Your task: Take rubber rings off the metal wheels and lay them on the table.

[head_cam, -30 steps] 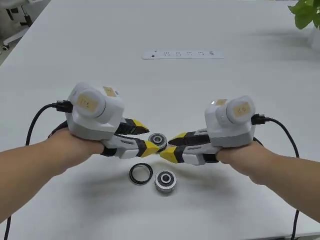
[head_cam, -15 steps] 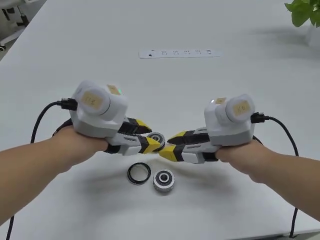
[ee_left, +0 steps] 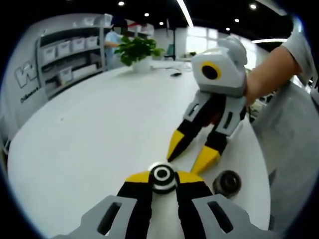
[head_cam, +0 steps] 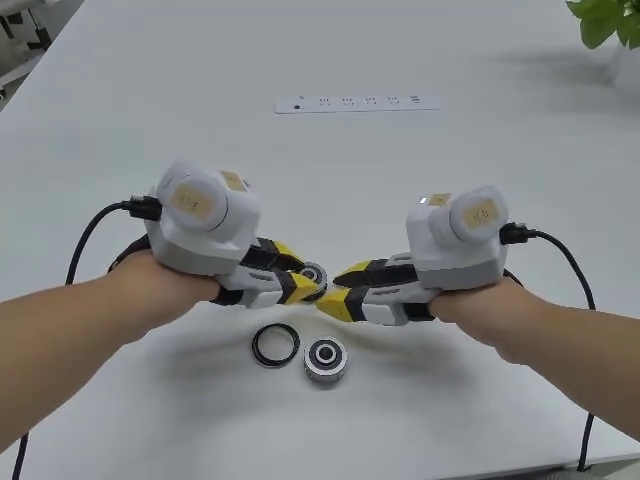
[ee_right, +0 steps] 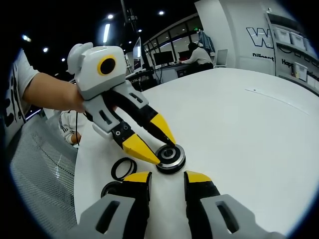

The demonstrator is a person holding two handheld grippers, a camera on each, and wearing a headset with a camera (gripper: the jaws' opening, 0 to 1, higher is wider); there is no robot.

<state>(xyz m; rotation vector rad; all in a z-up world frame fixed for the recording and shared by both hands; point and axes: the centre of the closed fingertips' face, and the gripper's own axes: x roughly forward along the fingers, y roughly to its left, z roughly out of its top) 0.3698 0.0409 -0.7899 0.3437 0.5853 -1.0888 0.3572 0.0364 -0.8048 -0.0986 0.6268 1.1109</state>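
At 6 o'clock in the head view, nearest the person, a loose wheel (head_cam: 325, 358) lies flat on the table (head_cam: 450, 160) with its silver rim showing. A black ring (head_cam: 275, 345) lies flat just beside it at its 9 o'clock. I cannot tell whether the two touch. In the right gripper view the ring (ee_right: 123, 168) lies on the table at 9 o'clock of that gripper's tips, and the loose wheel (ee_right: 112, 188) is partly hidden behind one jaw.

Just beyond these, both grippers are held above the table with their tips facing each other. The left gripper (head_cam: 300, 272) comes in from 9 o'clock, its jaws clamped on a held wheel (head_cam: 313, 276). In the left gripper view the held wheel (ee_left: 163, 179) faces the camera with one yellow tip on each side of it. The right gripper view shows a dark band around its rim.

The right gripper (head_cam: 342, 290) comes in from 3 o'clock. Its jaws stand apart with nothing between them. Its tips are just beside the held wheel, which sits at 12 o'clock of the gap in the right gripper view. Whether a tip touches the wheel cannot be told.

Farther out at 12 o'clock, well apart from the work, a white power strip (head_cam: 355, 103) lies flat on the table. At 1 o'clock, by the far corner, are the green leaves of a plant (head_cam: 605, 22).
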